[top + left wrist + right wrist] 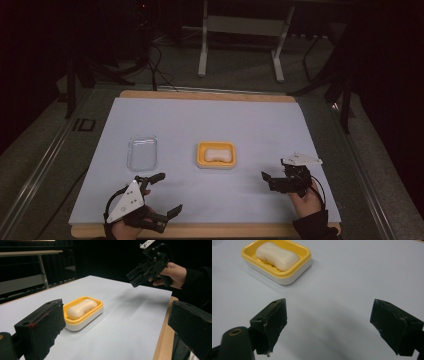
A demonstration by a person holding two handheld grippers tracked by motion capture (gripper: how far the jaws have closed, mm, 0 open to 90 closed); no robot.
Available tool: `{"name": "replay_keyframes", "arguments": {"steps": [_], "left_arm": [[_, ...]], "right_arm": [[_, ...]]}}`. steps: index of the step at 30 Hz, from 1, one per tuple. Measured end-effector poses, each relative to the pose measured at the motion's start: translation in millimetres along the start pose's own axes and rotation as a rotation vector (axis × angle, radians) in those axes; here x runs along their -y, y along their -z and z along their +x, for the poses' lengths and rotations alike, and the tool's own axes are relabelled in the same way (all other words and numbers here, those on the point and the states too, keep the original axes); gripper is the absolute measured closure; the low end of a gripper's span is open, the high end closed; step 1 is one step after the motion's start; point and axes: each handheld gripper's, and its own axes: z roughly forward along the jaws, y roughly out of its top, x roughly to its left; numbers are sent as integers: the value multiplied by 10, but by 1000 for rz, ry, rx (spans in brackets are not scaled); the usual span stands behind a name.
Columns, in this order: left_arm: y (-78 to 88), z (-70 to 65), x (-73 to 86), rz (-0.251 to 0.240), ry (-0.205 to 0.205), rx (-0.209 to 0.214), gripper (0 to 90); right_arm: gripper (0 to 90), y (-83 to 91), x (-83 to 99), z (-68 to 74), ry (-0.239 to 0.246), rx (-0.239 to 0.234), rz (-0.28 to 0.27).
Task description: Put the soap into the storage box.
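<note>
Seen from above, the left gripper sits at the lower left of the frame, jaws spread wide and holding nothing, a hand behind it near the wooden table edge. Just above it, left of centre, a clear plastic lid lies flat on the pale sheet. At the middle of the frame stands the yellow soap dish with a cream bar of soap resting inside it, well apart from both tools. At the lower right the right gripper hovers over the sheet, its jaws likewise parted and empty, pointing toward the dish.

Likely risks lie ahead. The bar looks smooth and rounded, so a pinch taken off-centre could squeeze it out sideways. Jaws closing on the rim instead could tip the light dish or shove it across the slick sheet. The transparent lid is hard to read against the pale surface, and a low sweep by the left tool could knock it away. In the right gripper view the dish sits at the upper left, off the jaws' line, so a straight advance would miss it.
</note>
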Motion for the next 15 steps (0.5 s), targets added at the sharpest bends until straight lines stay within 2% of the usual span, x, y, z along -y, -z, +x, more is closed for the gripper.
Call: {"name": "replay_keyframes", "arguments": {"steps": [15], "left_arm": [[-7,-9,1,8,-5,2,12]], "right_arm": [[140,-41,23,-3,1,3,9]]}}
